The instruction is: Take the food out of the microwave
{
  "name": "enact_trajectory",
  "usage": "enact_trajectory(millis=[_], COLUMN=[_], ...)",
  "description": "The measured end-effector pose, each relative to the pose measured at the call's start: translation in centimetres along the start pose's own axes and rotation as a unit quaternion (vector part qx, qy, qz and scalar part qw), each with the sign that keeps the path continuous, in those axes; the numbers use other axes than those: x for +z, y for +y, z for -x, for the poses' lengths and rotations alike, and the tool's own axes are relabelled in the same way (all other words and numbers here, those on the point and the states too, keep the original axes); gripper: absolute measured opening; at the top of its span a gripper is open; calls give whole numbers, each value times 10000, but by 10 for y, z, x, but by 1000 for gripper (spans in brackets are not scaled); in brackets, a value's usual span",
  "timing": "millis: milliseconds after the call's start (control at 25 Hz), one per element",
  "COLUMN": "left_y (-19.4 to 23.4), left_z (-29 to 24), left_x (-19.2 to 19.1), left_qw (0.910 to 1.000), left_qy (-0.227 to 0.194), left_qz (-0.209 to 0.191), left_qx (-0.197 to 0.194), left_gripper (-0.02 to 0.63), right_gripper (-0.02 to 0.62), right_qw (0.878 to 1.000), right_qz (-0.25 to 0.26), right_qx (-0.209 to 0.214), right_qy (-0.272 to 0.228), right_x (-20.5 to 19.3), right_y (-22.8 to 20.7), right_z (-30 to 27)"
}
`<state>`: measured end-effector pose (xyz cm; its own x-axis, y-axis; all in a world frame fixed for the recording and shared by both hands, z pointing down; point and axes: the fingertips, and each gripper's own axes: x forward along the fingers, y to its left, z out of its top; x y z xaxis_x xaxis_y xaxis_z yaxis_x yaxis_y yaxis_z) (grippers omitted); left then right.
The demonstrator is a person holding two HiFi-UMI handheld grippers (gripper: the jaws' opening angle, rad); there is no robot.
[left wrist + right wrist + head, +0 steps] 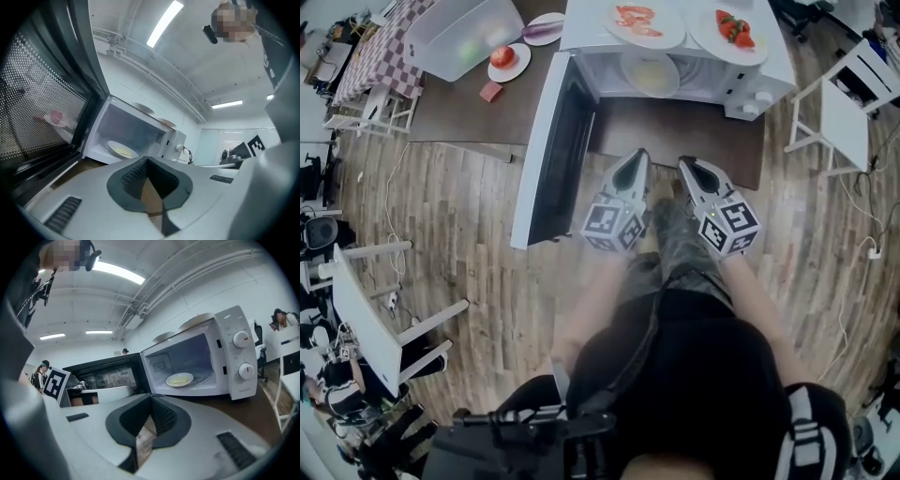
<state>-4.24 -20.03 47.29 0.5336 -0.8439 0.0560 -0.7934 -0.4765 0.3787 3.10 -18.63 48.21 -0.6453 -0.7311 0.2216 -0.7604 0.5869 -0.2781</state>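
Observation:
The white microwave [741, 80] stands on a brown table with its door [551, 150] swung open to the left. Inside it lies a white plate with pale yellow food [651, 73], also seen in the left gripper view [121, 150] and the right gripper view [179, 379]. My left gripper [636, 159] and right gripper [686, 167] are side by side in front of the opening, short of the plate. Both point at the cavity, shut and empty. Two plates of red food [642, 21] sit on top of the microwave.
The open door [51, 117] stands close on the left of the left gripper. On the table's left are a clear plastic box [459, 33], a plate with a tomato [506, 58] and a small red block [491, 91]. White chairs [848, 103] stand to the right.

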Motion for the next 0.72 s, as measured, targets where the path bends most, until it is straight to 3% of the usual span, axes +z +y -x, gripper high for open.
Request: enact_trajectory(millis=[360,720], left_y=[18,32], left_z=[-25,-54], left_x=[12,11], left_qw=[9999,9998], left_qy=[-67,-5], left_qz=[-76,-17], left_qx=[110,183], left_gripper=[-9,-9], right_gripper=[2,2], right_qw=[9997,9992], right_qz=[188,-334], right_qx=[157,180], right_qy=[8,158], right_x=[15,11], right_y=[-11,-30], right_z=[-32,-59])
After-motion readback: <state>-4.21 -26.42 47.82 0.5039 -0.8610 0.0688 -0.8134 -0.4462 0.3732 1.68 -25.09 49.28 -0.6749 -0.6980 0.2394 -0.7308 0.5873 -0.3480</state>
